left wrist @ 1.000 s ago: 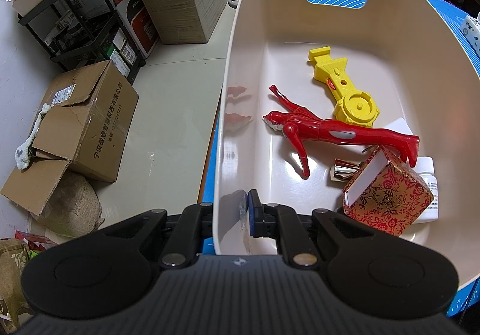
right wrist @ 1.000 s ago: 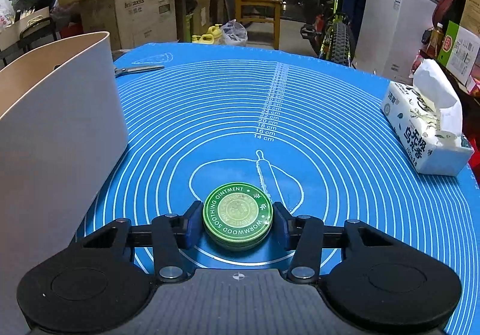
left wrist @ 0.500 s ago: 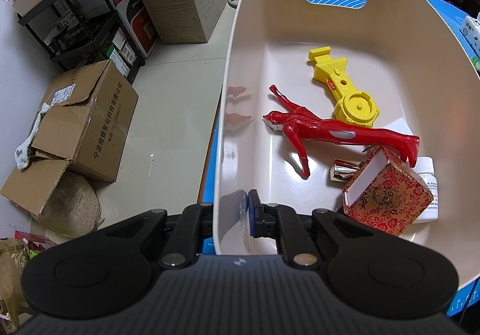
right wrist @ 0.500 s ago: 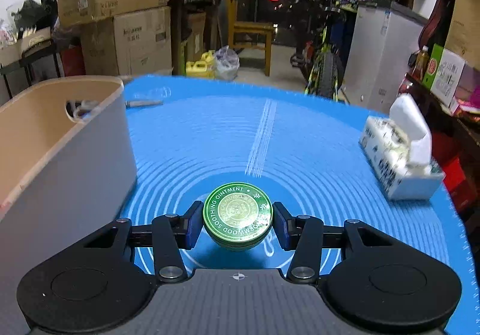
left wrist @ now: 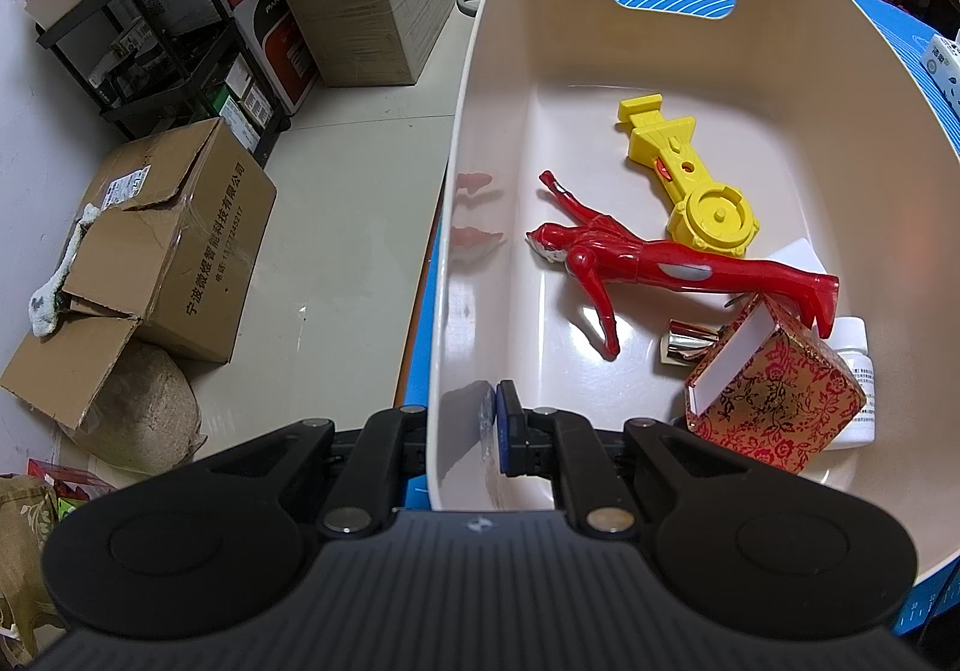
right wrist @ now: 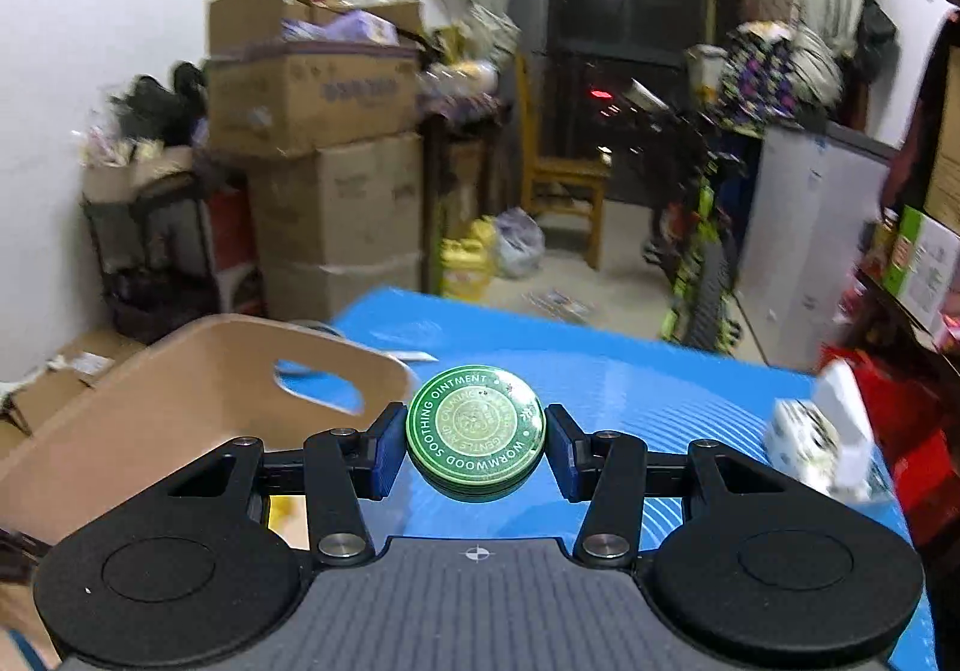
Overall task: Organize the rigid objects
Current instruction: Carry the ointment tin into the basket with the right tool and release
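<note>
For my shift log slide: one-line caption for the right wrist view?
Right gripper jaws clamp a round green ointment tin lifted above the blue mat, beside the beige plastic bin.

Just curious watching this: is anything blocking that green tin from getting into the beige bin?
Nothing visible: the right gripper holds the green tin in open air, right of the beige bin, whose top is open.

Green round ointment tin (right wrist: pixel 476 427): lid up, level, centre frame. Beige bin (left wrist: pixel 780 89), right of frame: red figure (left wrist: pixel 654 266) lying flat, yellow toy (left wrist: pixel 690 185), patterned red box (left wrist: pixel 774 401).
</note>
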`<move>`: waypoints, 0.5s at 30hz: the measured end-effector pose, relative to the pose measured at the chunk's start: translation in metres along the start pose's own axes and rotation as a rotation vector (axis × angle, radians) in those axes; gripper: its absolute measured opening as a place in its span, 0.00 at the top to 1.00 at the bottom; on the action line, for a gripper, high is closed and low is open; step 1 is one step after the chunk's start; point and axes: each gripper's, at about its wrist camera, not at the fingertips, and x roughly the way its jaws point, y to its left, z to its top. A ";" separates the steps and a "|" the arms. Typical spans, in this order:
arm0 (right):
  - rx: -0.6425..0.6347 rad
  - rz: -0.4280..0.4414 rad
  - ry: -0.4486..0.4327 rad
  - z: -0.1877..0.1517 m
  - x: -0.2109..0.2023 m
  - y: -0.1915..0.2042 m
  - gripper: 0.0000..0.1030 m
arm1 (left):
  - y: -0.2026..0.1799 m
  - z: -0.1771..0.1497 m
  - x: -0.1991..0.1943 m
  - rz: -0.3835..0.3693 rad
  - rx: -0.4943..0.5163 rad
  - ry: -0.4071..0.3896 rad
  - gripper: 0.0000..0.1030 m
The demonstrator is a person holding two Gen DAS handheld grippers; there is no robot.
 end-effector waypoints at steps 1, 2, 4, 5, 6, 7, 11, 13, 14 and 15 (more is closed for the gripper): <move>-0.005 0.011 -0.006 0.004 -0.002 0.006 0.47 | 0.000 0.000 0.000 0.000 0.000 0.000 0.87; -0.008 0.025 -0.012 0.008 -0.002 0.012 0.47 | 0.000 0.000 0.000 0.000 0.000 0.000 0.87; -0.013 0.050 -0.022 0.015 -0.003 0.024 0.47 | 0.000 0.000 0.000 0.000 0.000 0.000 0.87; -0.018 0.062 -0.025 0.018 -0.002 0.031 0.47 | 0.001 0.001 0.000 0.000 0.000 0.001 0.87; -0.026 0.074 -0.025 0.020 0.000 0.037 0.47 | 0.001 0.002 0.001 -0.001 0.000 0.001 0.87; -0.036 0.083 -0.025 0.021 0.001 0.045 0.47 | 0.001 0.002 0.001 0.000 0.000 0.001 0.87; -0.076 0.113 -0.009 0.026 0.010 0.073 0.47 | 0.001 0.002 0.001 0.000 0.000 0.001 0.87; -0.090 0.127 0.011 0.024 0.015 0.086 0.47 | 0.001 0.002 0.001 0.000 0.000 0.001 0.87; -0.097 0.131 0.025 0.023 0.018 0.092 0.47 | 0.001 0.002 0.001 0.000 0.000 0.001 0.87; -0.106 0.135 0.046 0.021 0.021 0.098 0.47 | 0.001 0.002 0.001 0.000 0.000 0.001 0.87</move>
